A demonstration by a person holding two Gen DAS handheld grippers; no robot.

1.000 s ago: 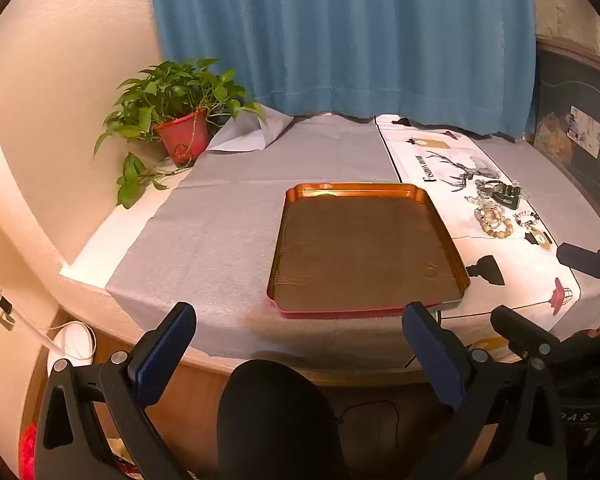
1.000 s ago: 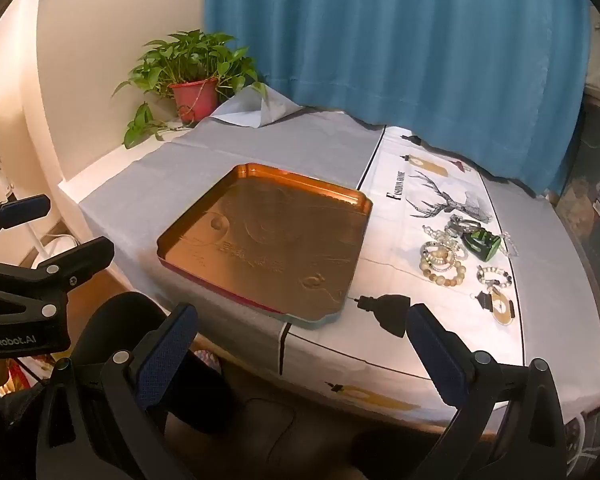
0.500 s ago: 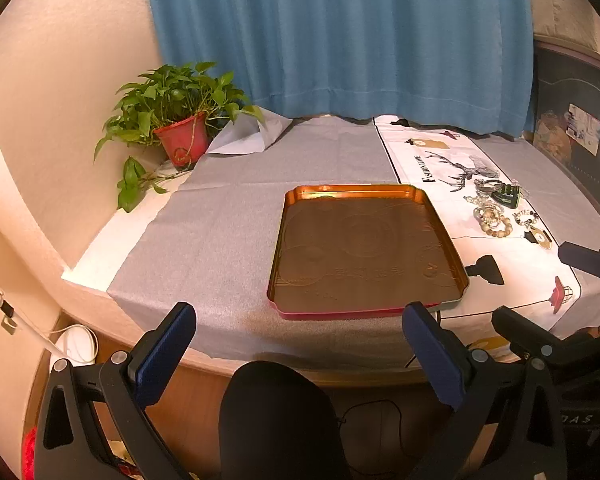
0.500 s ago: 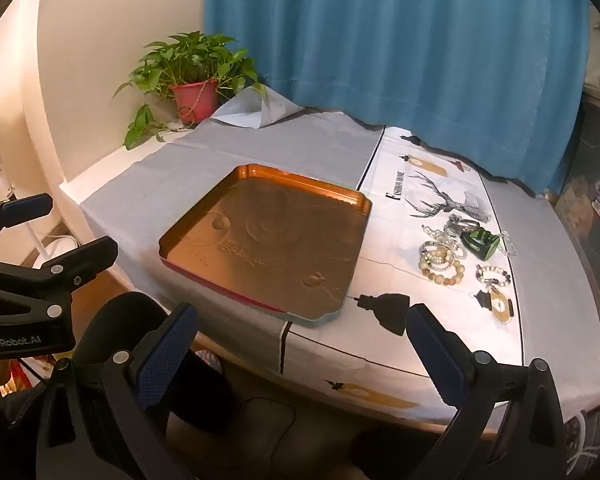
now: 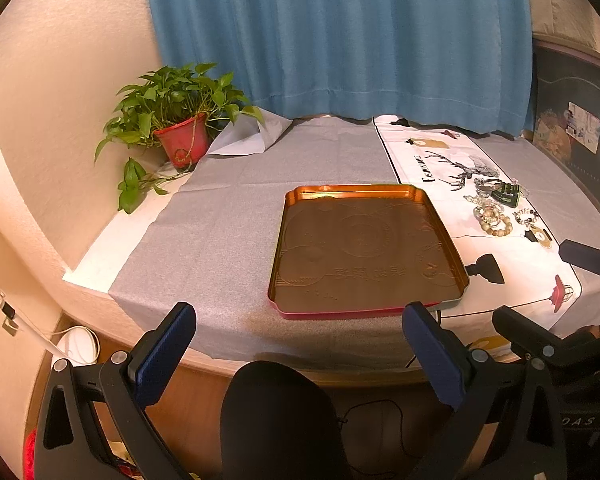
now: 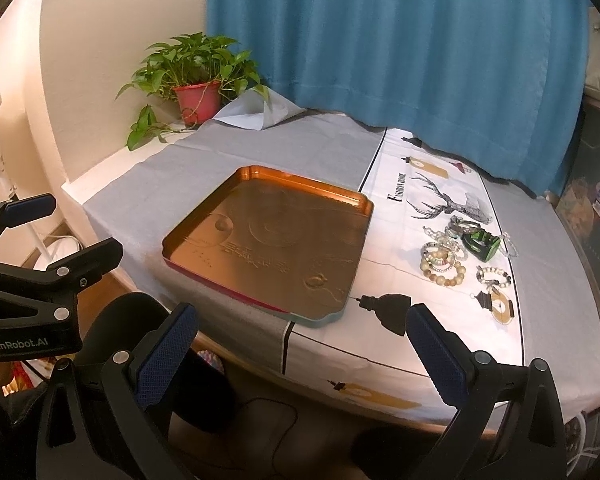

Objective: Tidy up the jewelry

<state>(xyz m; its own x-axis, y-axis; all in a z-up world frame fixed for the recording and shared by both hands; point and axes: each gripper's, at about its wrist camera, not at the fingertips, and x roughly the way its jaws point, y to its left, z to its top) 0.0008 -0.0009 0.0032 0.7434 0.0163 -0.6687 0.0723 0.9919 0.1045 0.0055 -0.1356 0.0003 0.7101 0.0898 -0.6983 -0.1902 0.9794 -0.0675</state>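
- The left gripper (image 5: 298, 350), a black frame with blue-padded fingers (image 5: 164, 354), hangs off the near edge of the table with its jaws spread wide and nothing between them
- The right gripper (image 6: 300, 354), of the same black and blue build, also sits short of the table edge, jaws wide apart and empty
- A shallow rectangular copper-coloured metal tray (image 6: 364, 208) with a red outer rim lies flat on the grey cloth (image 5: 228, 216), its embossed floor bare
- The jewelry, a small cluster of beaded bracelets (image 6: 442, 262), lies on the white runner printed with a black deer (image 6: 404, 248), to the right of the tray and apart from it
- A glossy green and black chunky piece (image 6: 482, 242) rests at the far side of that cluster; what it is cannot be told
- A leafy green plant in a red pot (image 5: 182, 142) stands at the far left corner, before the blue curtain (image 5: 340, 32)
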